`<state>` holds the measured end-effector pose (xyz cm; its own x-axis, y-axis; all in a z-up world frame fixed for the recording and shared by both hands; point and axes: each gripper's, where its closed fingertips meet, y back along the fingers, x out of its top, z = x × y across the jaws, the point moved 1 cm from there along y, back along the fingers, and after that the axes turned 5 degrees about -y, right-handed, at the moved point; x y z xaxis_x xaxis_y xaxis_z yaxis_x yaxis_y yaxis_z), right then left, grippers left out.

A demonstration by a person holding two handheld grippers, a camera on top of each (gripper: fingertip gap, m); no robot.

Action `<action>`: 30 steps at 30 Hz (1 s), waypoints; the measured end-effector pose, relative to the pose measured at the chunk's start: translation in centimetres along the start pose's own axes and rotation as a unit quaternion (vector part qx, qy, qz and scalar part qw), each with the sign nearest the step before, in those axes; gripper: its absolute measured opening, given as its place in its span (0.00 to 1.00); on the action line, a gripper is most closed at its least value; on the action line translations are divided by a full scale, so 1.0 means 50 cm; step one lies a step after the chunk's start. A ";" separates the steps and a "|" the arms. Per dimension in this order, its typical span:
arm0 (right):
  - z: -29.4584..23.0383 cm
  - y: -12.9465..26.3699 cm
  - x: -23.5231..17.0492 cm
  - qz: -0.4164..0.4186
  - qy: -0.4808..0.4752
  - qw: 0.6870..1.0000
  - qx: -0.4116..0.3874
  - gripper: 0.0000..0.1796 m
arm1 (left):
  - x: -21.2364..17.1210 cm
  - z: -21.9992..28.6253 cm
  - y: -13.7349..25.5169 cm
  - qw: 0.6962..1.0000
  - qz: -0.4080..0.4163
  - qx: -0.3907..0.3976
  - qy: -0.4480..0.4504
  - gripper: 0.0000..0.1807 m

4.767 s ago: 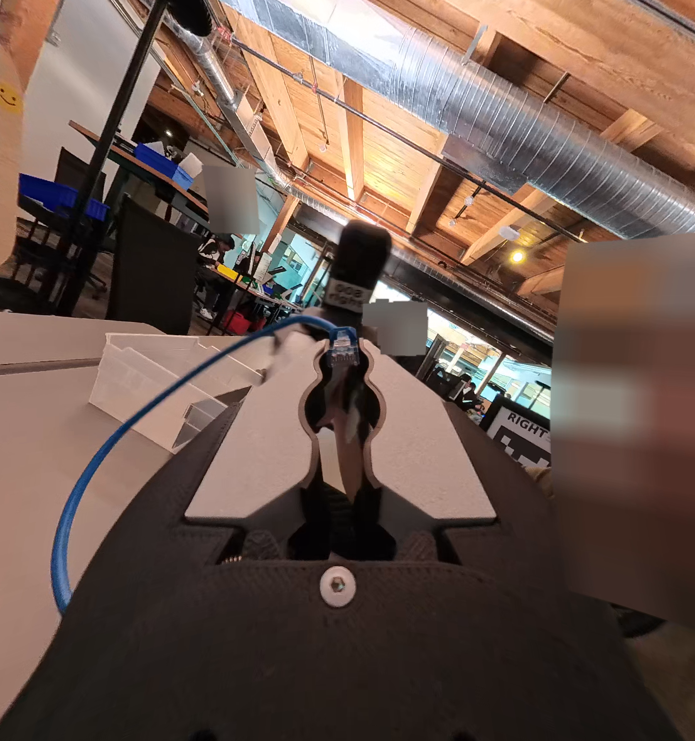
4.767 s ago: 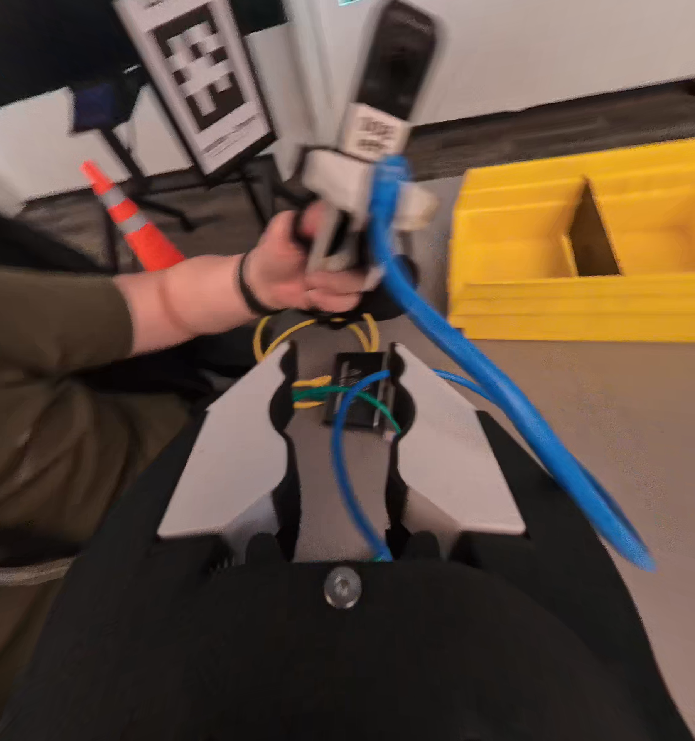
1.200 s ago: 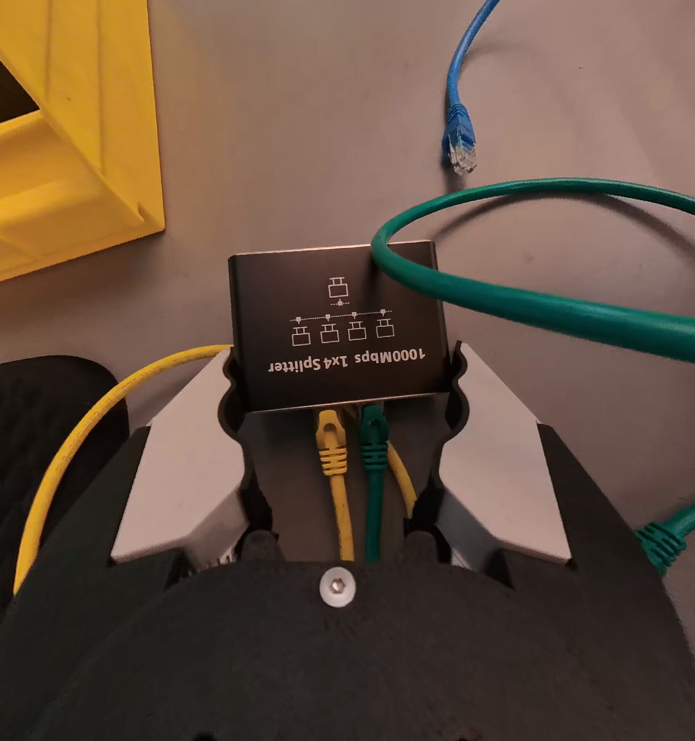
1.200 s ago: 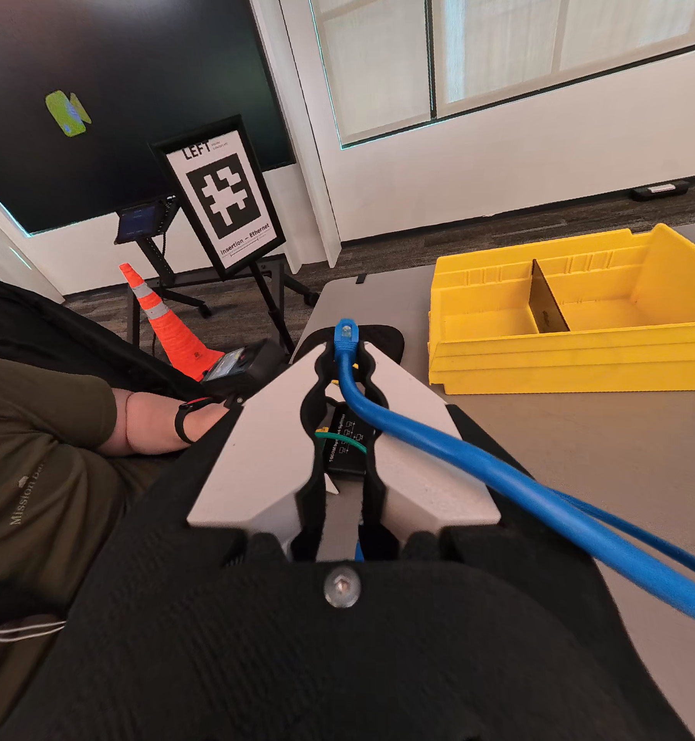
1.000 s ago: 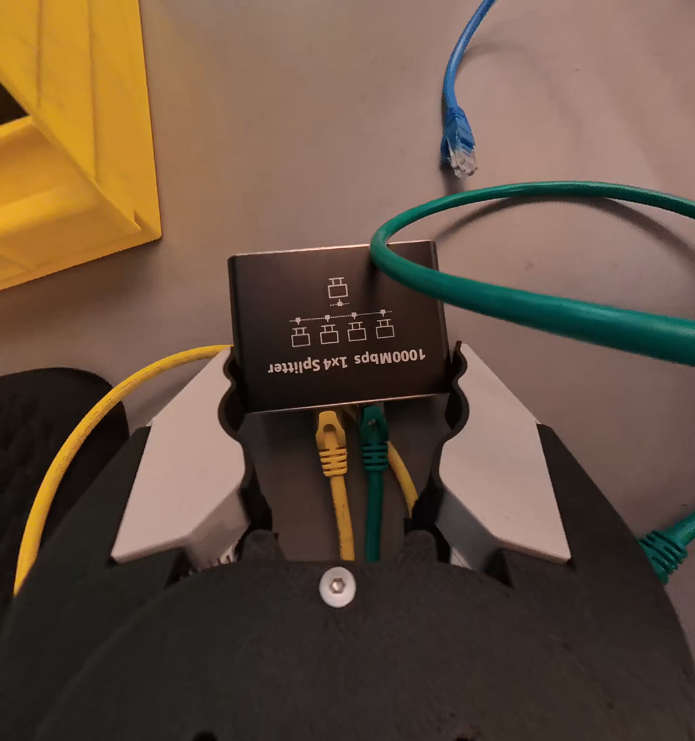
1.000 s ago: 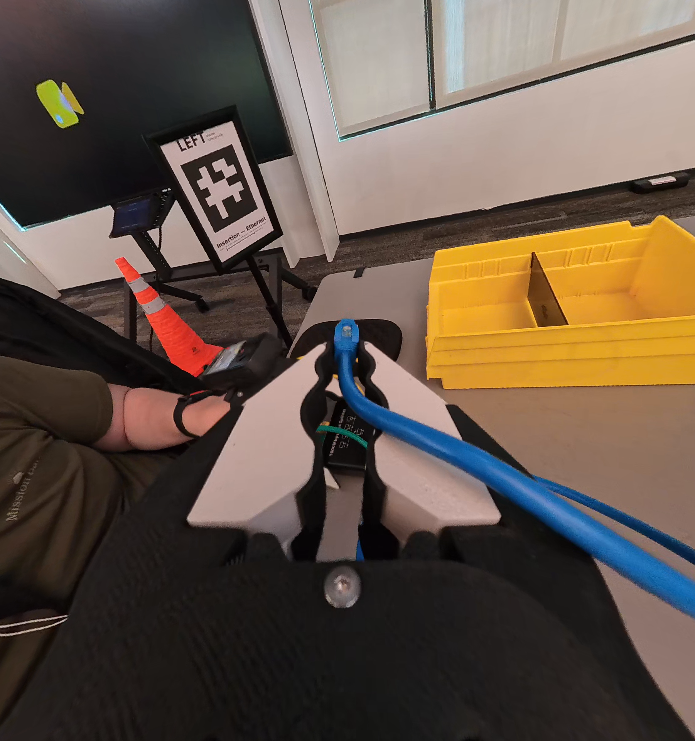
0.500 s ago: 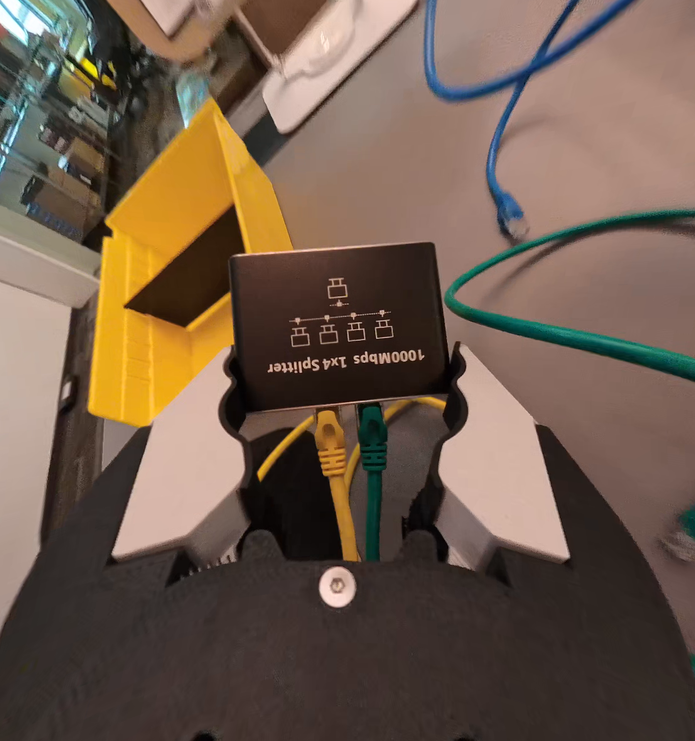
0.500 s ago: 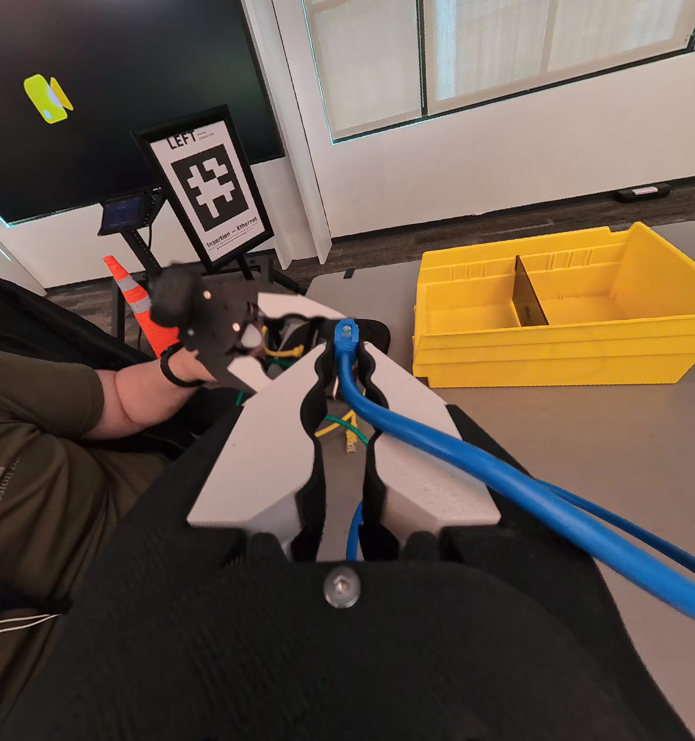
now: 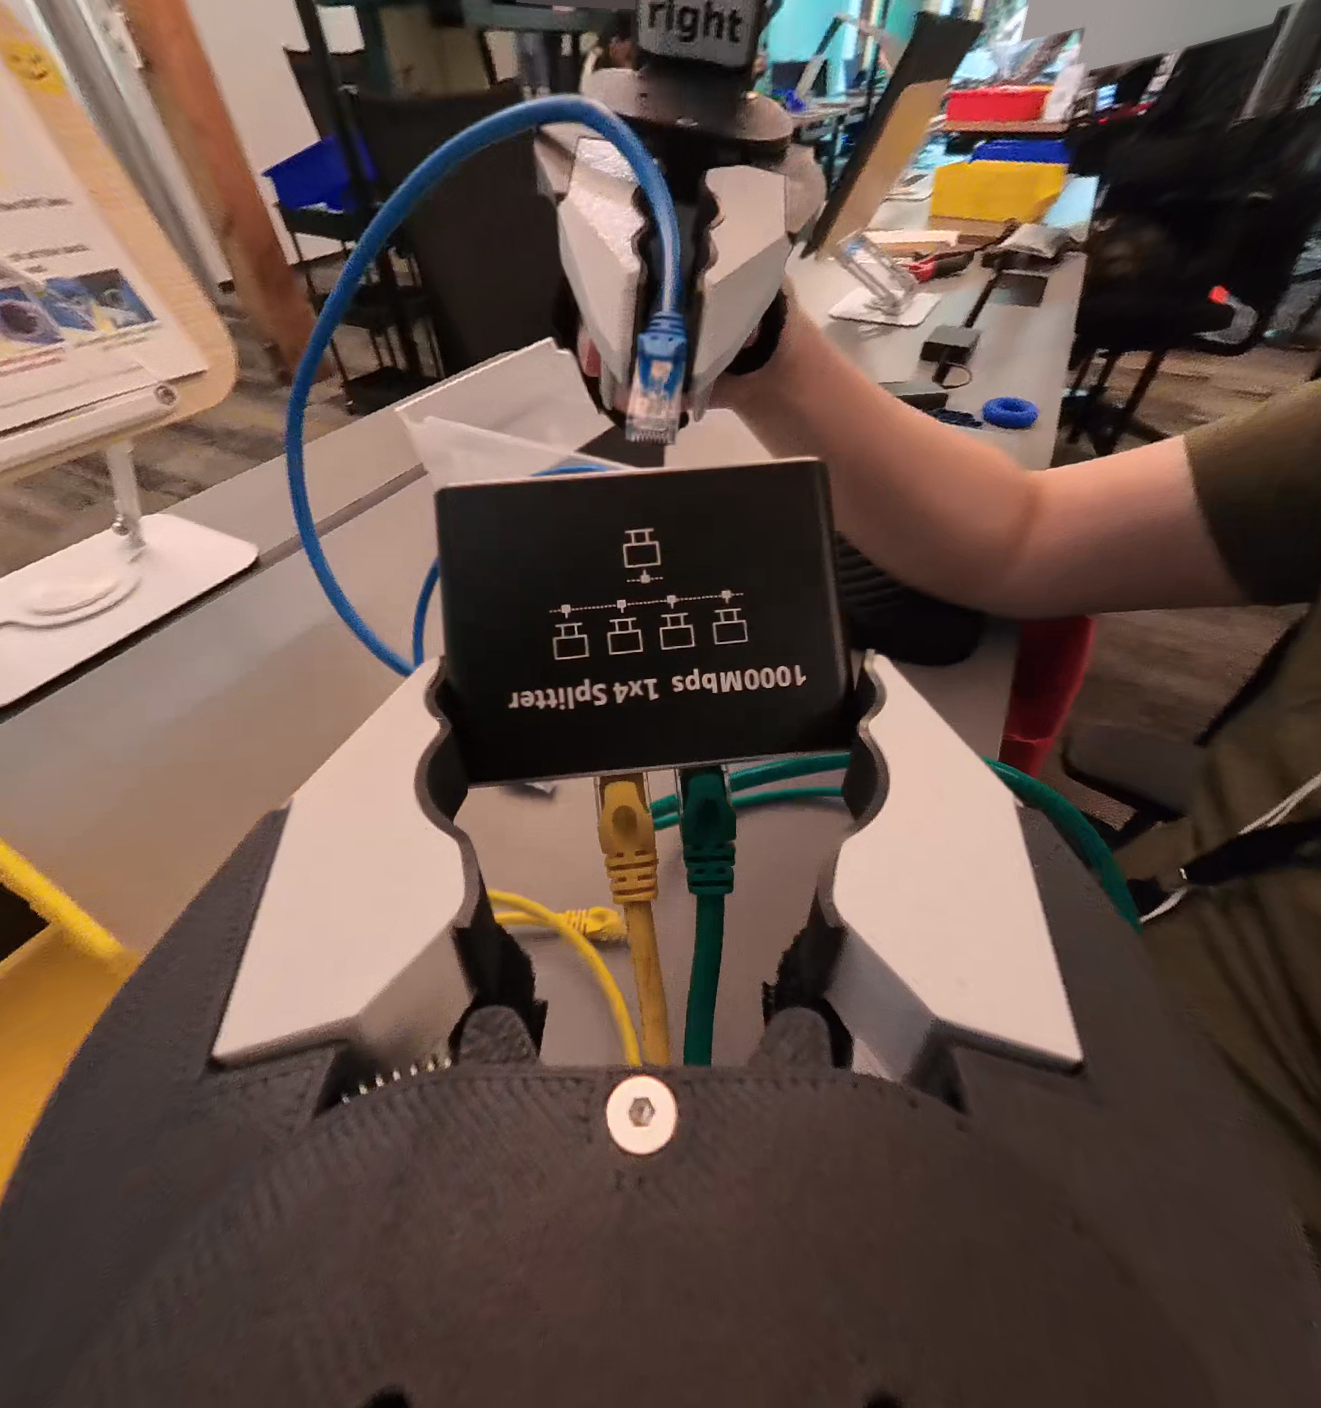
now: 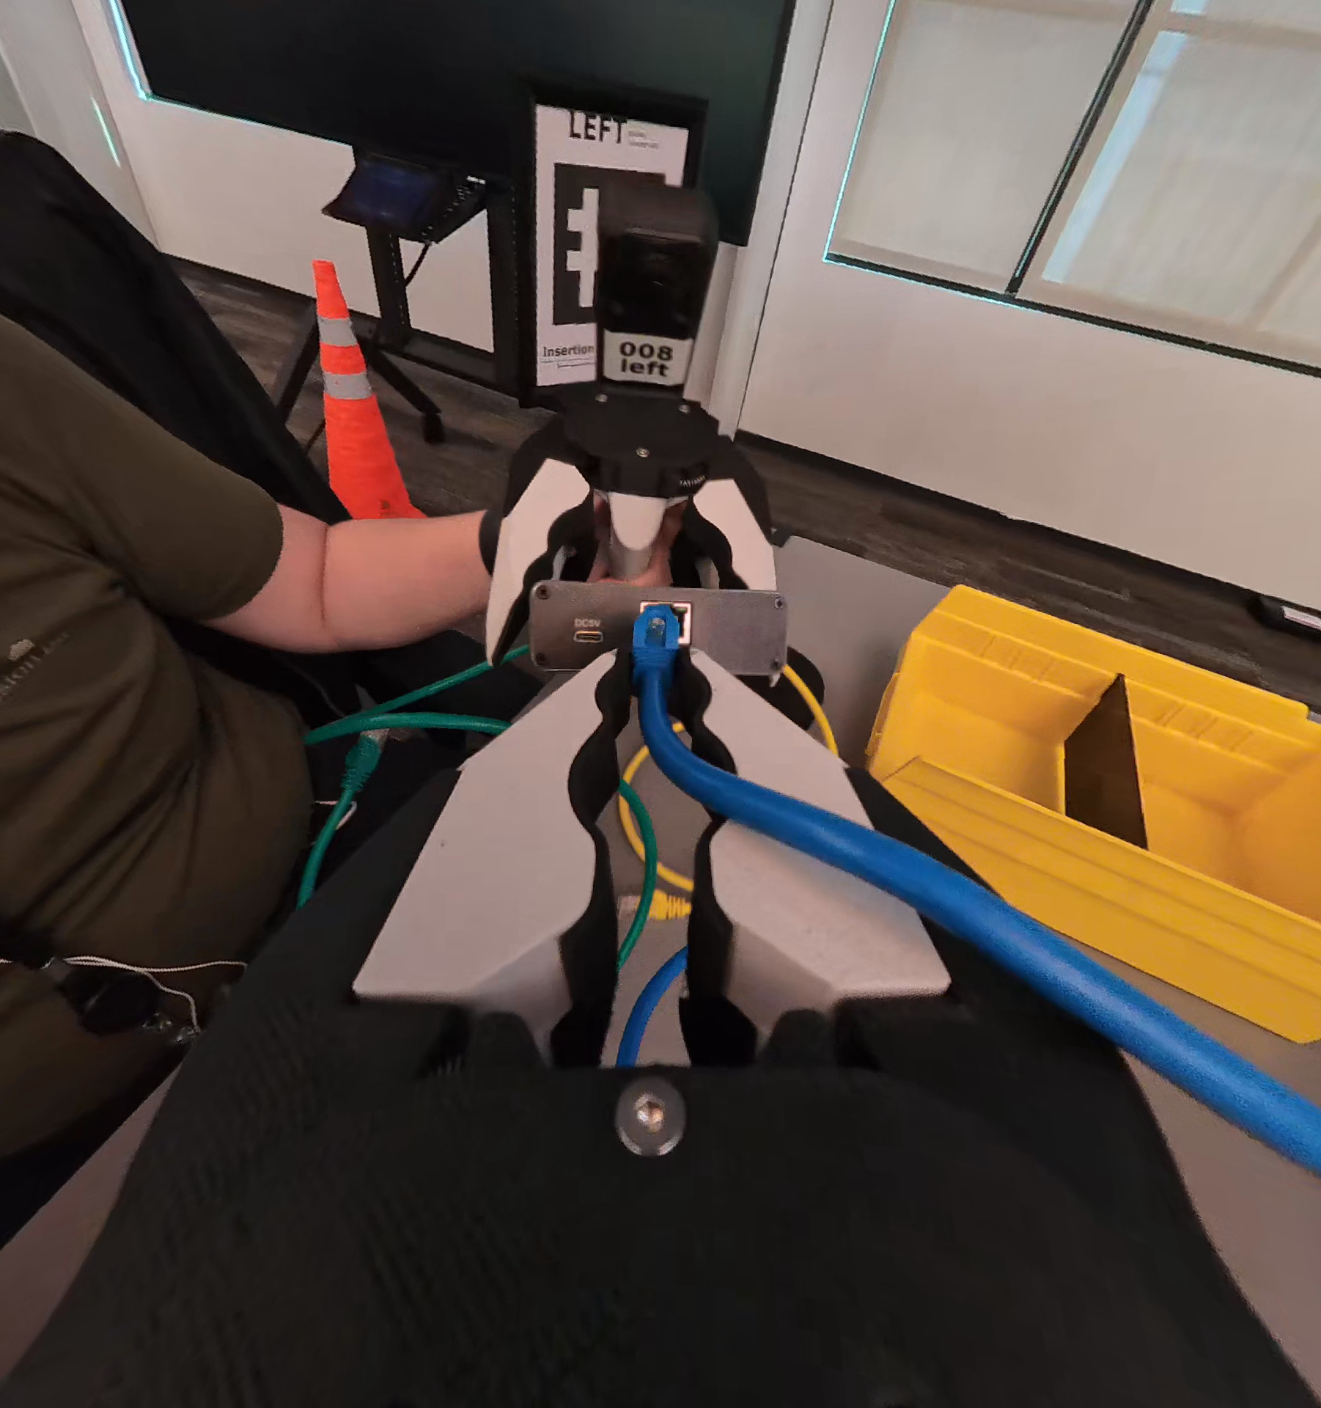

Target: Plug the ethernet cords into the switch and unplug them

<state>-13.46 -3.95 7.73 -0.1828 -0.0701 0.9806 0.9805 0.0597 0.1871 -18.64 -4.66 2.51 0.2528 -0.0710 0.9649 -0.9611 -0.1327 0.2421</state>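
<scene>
Left wrist view: the black switch [image 9: 642,617] is held up above the table [image 9: 109,747], clamped at its near end between the left gripper [image 9: 646,731] jaws.
Plugged cords: a yellow cord [image 9: 631,846] and a green cord [image 9: 707,830] sit side by side in the switch's near face and trail down toward the table.
Blue cord: its plug [image 9: 656,381] points down at the switch's far edge, just short of it.
Right gripper [image 9: 661,343]: jaws closed on the blue cord just behind the plug.
Right wrist view: the blue plug [image 10: 656,632] is at the port on the switch's grey end face [image 10: 718,628]; whether it is seated cannot be told.
Surroundings: a yellow bin [image 10: 1145,823] rests on the table to the right; an orange cone [image 10: 353,411] stands on the floor.
</scene>
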 end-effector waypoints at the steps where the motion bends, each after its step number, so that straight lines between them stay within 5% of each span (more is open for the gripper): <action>1: -0.004 -0.002 0.001 -0.001 0.000 1.000 0.006 0.06 | 0.000 0.003 -0.001 1.000 0.002 -0.005 -0.002 0.56; 30: -0.024 0.012 -0.027 -0.096 -0.019 0.995 -0.004 0.06 | 0.013 0.027 -0.043 0.995 -0.045 -0.080 -0.025 0.56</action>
<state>-12.55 -4.99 6.47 -0.3689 -0.0409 0.9286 0.9280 0.0407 0.3705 -16.25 -5.74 2.47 0.3405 -0.1158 0.9331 -0.9385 0.0182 0.3448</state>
